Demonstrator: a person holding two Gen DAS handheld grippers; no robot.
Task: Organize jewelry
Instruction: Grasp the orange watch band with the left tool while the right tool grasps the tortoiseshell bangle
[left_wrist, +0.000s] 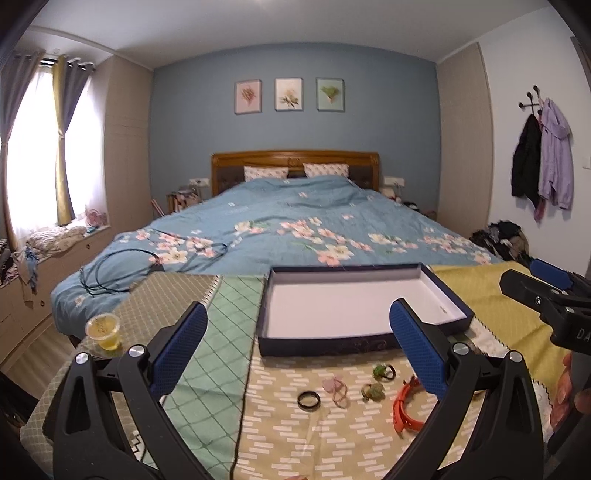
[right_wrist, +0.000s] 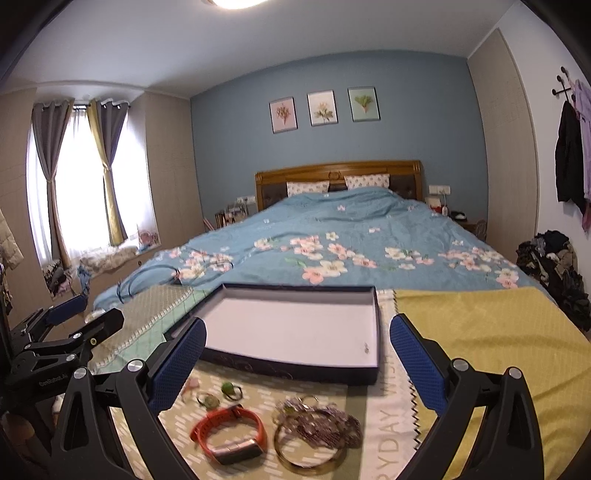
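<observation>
An open dark-blue box (left_wrist: 317, 345) with a white inside lies on the patterned cloth; it also shows in the right wrist view (right_wrist: 295, 369). In front of it lie a black ring (left_wrist: 308, 400), a pink hair tie (left_wrist: 335, 390), two green rings (left_wrist: 373, 391), and an orange watch (left_wrist: 403, 406). The right wrist view shows the orange watch (right_wrist: 229, 434), a gold bangle (right_wrist: 310, 452) and a purple bead bracelet (right_wrist: 321, 424). My left gripper (left_wrist: 299, 354) is open above the jewelry. My right gripper (right_wrist: 297, 363) is open above the box's near edge.
A small cup of yellow liquid (left_wrist: 104, 331) stands at the table's left edge. A yellow cloth (right_wrist: 480, 339) covers the right side. A bed with a blue floral cover (left_wrist: 295, 229) and a black cable (left_wrist: 122, 266) lies behind.
</observation>
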